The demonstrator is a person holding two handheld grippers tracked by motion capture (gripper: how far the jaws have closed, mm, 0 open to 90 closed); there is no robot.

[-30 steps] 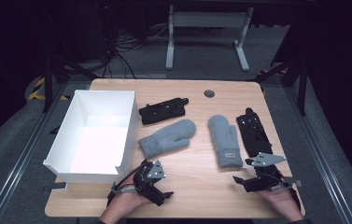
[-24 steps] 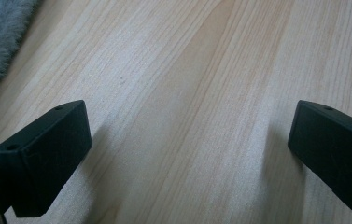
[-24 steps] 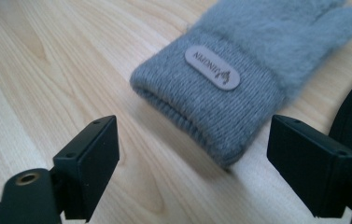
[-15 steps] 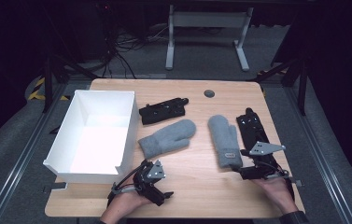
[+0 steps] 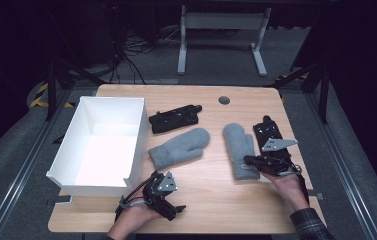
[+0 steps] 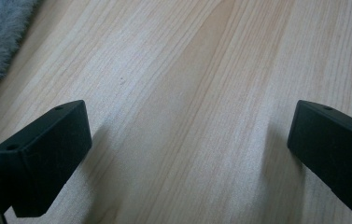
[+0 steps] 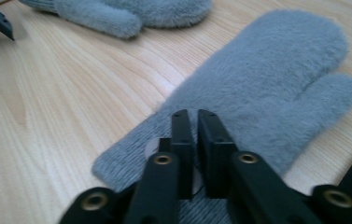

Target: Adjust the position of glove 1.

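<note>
Right gripper [image 7: 195,116] jaws just closed, apparently pinching the fluffy grey mitten's [image 7: 276,79] cuff.

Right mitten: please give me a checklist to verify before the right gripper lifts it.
1. Right gripper shut; its jaws have just been closing at the cuff: ok.
2. Right mitten fabric really caught between the pads: cannot tell.
3. Left gripper open, over bare table, touching no mitten: ok.
4. Left mitten lies apart from the right mitten: ok.
5. Box open on top: ok.
</note>
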